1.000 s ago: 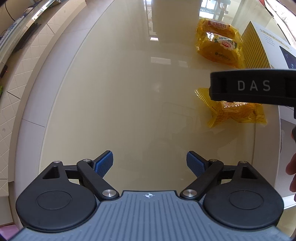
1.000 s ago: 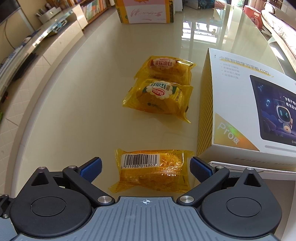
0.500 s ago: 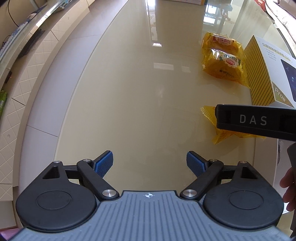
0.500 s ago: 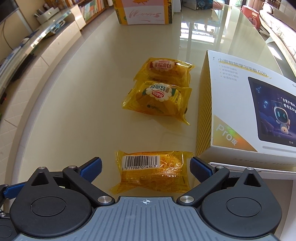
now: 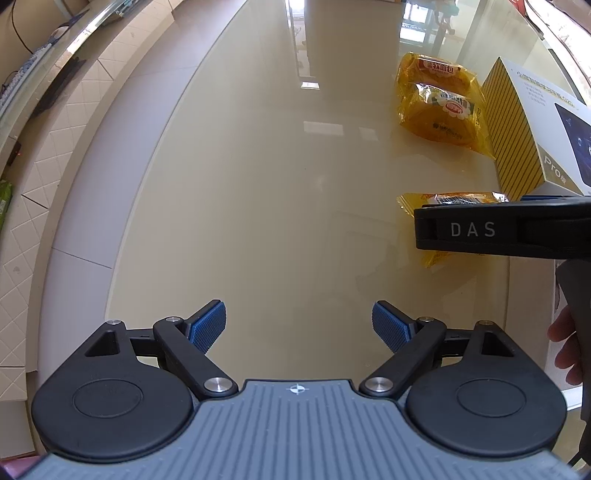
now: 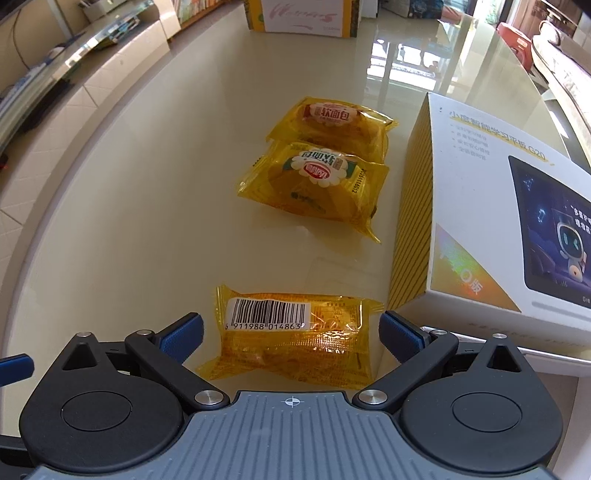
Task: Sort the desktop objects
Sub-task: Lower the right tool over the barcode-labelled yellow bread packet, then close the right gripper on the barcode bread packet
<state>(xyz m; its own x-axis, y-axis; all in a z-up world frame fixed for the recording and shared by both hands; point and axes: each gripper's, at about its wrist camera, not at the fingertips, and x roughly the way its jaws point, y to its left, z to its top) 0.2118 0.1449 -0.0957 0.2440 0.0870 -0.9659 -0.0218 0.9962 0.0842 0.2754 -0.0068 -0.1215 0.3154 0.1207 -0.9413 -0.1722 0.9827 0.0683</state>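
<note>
Left side first: floor tiles (image 5: 55,155) and a low glass-topped cabinet (image 6: 74,55) past the curved rim of the glossy beige table (image 5: 258,184). Left gripper (image 5: 298,325) poised over bare tabletop, blue pads (image 5: 207,325) spread wide, nothing between them, nothing touched.

Toward the middle of the right wrist view: right gripper (image 6: 291,332) low over the table, jaws spread wide on either side of the nearest bread packet (image 6: 295,332). Yellow wrapper, barcode sticker facing up, lying flat and crosswise. Left pad (image 6: 183,334) just beside the packet's left end, right pad (image 6: 400,334) just beside its right end; contact on either side impossible to tell, but no pinch evident. Same packet (image 5: 443,201) seen from the left wrist camera, mostly hidden behind the black body of the right gripper lettered "DAS" (image 5: 472,229).

Further back, two more yellow bread packets: the middle packet (image 6: 317,181) with a round white-and-green label, and the far packet (image 6: 332,118) with a red label, overlapping at their edges, well apart from the near one.

Rightward: white tablet box (image 6: 498,221) with yellow striped side, lying flat, just beside the packets, its near corner close to the right pad. At the far end of the table, a yellow-and-white carton (image 6: 301,16). At the right edge of the left wrist view, part of a hand (image 5: 569,350) on the right gripper's handle.
</note>
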